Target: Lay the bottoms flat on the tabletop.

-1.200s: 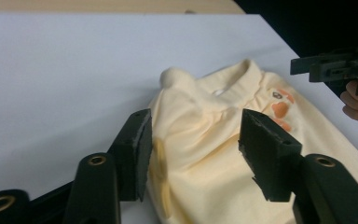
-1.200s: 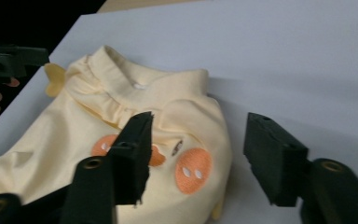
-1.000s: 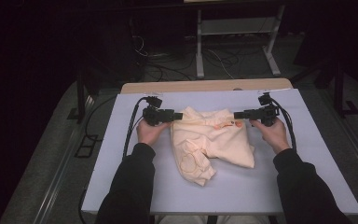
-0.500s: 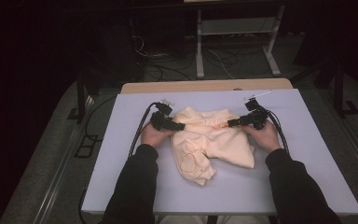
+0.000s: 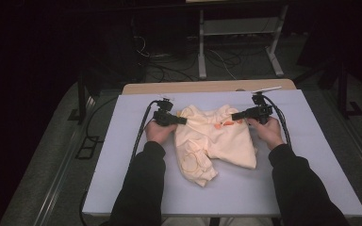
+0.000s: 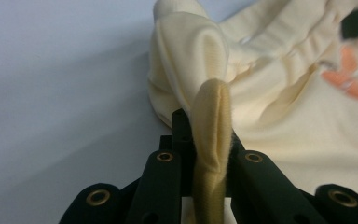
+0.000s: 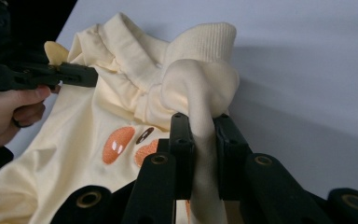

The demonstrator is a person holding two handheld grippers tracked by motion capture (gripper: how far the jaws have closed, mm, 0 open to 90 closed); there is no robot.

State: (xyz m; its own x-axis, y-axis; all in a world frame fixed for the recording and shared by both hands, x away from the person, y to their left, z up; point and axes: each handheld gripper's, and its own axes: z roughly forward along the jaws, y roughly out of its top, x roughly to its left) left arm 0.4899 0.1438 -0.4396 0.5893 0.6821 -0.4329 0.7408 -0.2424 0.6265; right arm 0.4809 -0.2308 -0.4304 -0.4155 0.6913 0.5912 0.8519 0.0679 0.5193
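A cream sweatshirt (image 5: 217,141) with an orange print (image 5: 222,125) lies crumpled on the pale lavender table (image 5: 311,179). My left gripper (image 5: 181,121) is at its upper left corner. In the left gripper view its jaws (image 6: 208,135) have just been closing and now pinch a ribbed fold of the sweatshirt (image 6: 284,107). My right gripper (image 5: 235,116) is at the upper right corner. Its jaws (image 7: 201,126) have also just been closing and now squeeze a bunched fold of the sweatshirt (image 7: 98,121). The left gripper (image 7: 81,74) appears far left in that view.
A wooden board (image 5: 207,87) edges the table's far side. Behind it stand a metal rack (image 5: 238,28) and floor cables (image 5: 169,61). Each gripper's cable (image 5: 141,132) trails over the table. Bare tabletop lies on both sides of the sweatshirt.
Both grippers moved inward and down onto the sweatshirt's upper corners, and each shut on a fold of its fabric.
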